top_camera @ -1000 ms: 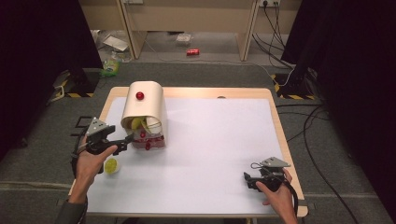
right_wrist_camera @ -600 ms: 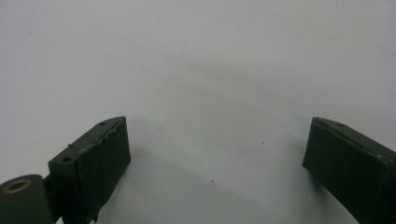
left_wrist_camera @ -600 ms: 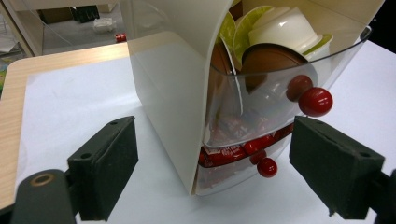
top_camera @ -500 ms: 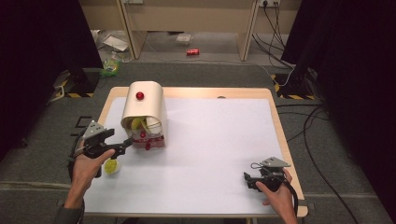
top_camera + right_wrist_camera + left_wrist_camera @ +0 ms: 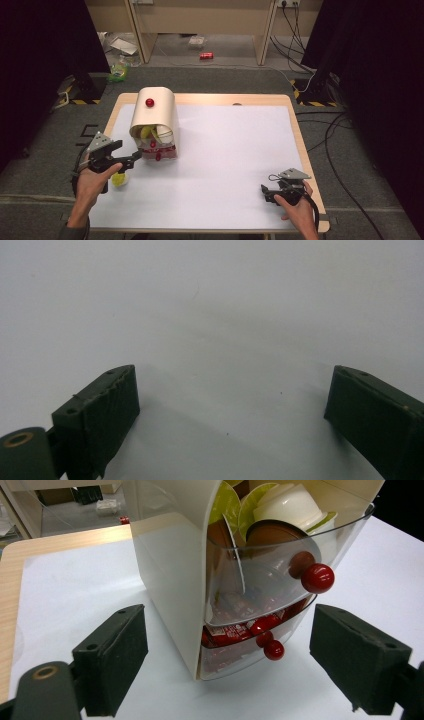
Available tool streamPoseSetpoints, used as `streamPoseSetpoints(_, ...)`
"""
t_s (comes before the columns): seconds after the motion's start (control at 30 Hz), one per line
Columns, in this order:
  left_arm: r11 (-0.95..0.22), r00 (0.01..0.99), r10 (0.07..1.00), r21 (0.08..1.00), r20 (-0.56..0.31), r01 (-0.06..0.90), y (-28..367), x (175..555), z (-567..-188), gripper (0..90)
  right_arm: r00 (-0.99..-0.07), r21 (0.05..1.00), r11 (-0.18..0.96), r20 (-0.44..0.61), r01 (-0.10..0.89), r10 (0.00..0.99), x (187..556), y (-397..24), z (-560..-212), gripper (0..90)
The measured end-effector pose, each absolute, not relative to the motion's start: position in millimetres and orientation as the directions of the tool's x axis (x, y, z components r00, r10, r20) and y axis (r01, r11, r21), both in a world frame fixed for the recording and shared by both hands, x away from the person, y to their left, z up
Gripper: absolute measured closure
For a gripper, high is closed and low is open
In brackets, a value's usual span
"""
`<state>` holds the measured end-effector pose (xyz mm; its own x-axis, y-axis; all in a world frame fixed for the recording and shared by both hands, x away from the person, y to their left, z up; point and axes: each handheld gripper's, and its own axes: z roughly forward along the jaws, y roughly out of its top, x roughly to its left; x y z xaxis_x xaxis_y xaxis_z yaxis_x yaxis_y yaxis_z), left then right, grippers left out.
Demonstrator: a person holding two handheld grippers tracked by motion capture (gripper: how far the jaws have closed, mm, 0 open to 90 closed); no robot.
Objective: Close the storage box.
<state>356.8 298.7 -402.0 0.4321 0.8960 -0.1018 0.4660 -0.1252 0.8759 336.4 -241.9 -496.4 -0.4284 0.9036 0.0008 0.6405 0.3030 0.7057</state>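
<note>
Two grippers were over the desk (image 5: 240, 150), well apart. The left gripper (image 5: 131, 161) was near the desk's left edge, its jaws spread wide and holding nothing, pointed at the front of the cream dispenser (image 5: 155, 117) that stood toward the far left corner. In the left gripper view the dispenser (image 5: 170, 580) sat between and beyond the open jaws, apart from both; its clear upper drawer (image 5: 260, 587) with a red knob (image 5: 317, 578) held round capsules, and the lower drawer (image 5: 245, 647) held red packets. A small yellow-green thing (image 5: 119, 179), perhaps a capsule, lay on the desk just beside the left hand (image 5: 95, 175). The right gripper (image 5: 266, 192) hung near the near right corner, jaws also wide apart and empty over bare white desk (image 5: 210, 315).
</note>
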Motion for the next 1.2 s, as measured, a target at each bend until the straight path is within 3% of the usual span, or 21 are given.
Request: streamPoseSetpoints(1.2, -0.159, 0.513, 0.852, 0.879, -0.109, 0.450, 281, 315, -416, 15.1, -0.427, 0.704, 0.301, 0.003, 0.643, 0.904, 336, -242, -496, 7.2)
